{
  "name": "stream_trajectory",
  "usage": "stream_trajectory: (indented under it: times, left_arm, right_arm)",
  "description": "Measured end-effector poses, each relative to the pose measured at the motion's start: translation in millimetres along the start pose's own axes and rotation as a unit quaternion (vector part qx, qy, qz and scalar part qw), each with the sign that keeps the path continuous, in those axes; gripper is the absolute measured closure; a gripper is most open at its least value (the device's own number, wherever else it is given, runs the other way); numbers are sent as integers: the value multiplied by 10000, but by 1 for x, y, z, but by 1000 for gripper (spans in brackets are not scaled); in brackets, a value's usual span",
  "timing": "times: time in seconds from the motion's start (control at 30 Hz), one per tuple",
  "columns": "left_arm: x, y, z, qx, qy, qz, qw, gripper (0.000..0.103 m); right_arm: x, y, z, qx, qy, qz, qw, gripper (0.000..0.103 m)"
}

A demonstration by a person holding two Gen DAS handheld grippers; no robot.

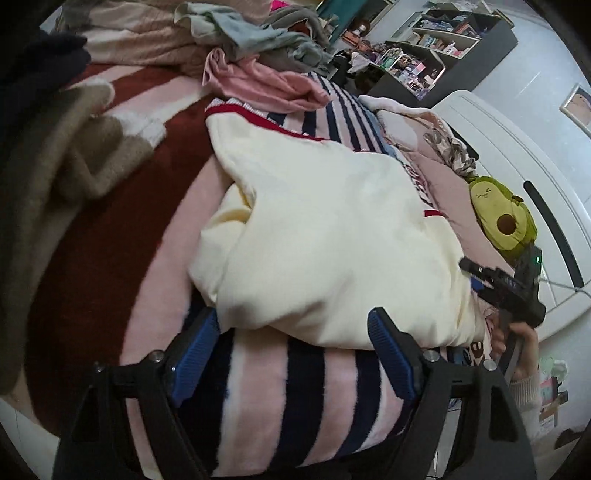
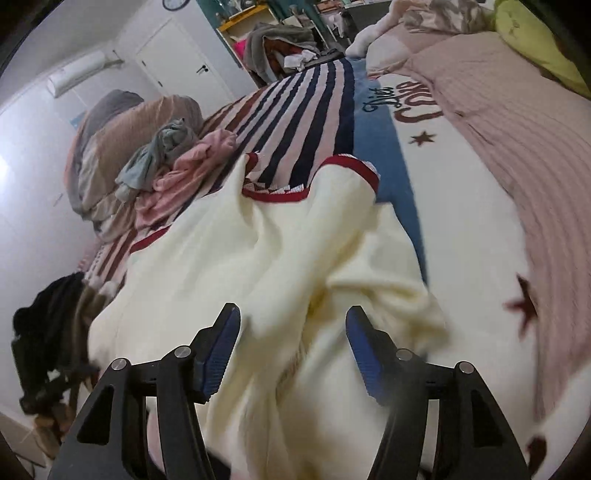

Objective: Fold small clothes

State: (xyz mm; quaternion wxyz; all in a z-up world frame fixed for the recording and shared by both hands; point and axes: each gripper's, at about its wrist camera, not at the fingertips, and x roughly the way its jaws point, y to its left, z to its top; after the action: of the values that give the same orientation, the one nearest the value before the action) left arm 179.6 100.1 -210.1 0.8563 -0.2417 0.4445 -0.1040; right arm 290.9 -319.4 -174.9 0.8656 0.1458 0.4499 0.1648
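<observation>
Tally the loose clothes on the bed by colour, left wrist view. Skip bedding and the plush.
Cream, red-trimmed: 1, the cream top
Pink: 1, the pink garment
Grey-blue: 1, the grey-blue garment
Tan with white cuffs: 1, the tan garment
Dark navy: 1, the navy garment
Total: 5; the far pile may hide more.

Bedroom, dim indoor light. Bed covered by striped blanket (image 1: 295,387) in pink, navy and dark red bands, filling the lower and central frame. White headboard (image 1: 509,147) at right. Dark open shelving unit (image 1: 454,40), crowded with small items, upper right. White walls; framed picture (image 1: 578,105) at far right edge. Right wrist view: white door (image 2: 177,70) upper left, wall-mounted air conditioner (image 2: 79,74) beside it, round clock (image 2: 175,3) at top edge.
</observation>
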Motion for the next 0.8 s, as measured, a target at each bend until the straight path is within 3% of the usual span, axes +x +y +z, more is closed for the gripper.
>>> stream_trajectory:
  times: [0.07, 0.13, 0.33, 0.4, 0.63, 0.7, 0.8]
  left_arm:
    - [5, 2, -1, -67, 30, -93, 9999, 24]
    - [8, 1, 0, -56, 51, -117, 9999, 24]
    - [1, -5, 1, 45, 18, -164, 9999, 24]
    - [0, -5, 1, 35, 20, -197, 9998, 24]
    - [16, 1, -6, -327, 436, -764, 9956, 22]
    - [24, 0, -8, -409, 513, -877, 9940, 22]
    - [28, 1, -3, -513, 351, -974, 9933, 22]
  right_arm:
    - [13, 5, 4, -147, 77, -86, 9998, 53]
    - [18, 9, 4, -295, 114, -226, 9992, 100]
    - [-28, 13, 2, -580, -587, -476, 9955, 103]
    - [-42, 14, 3, -646, -642, -524, 9945, 103]
    - [-27, -2, -15, -606, -59, -1005, 9931, 102]
    - [-21, -4, -20, -592, 135, -1125, 9918, 96]
    - [-34, 6, -14, -712, -142, -1237, 9897, 87]
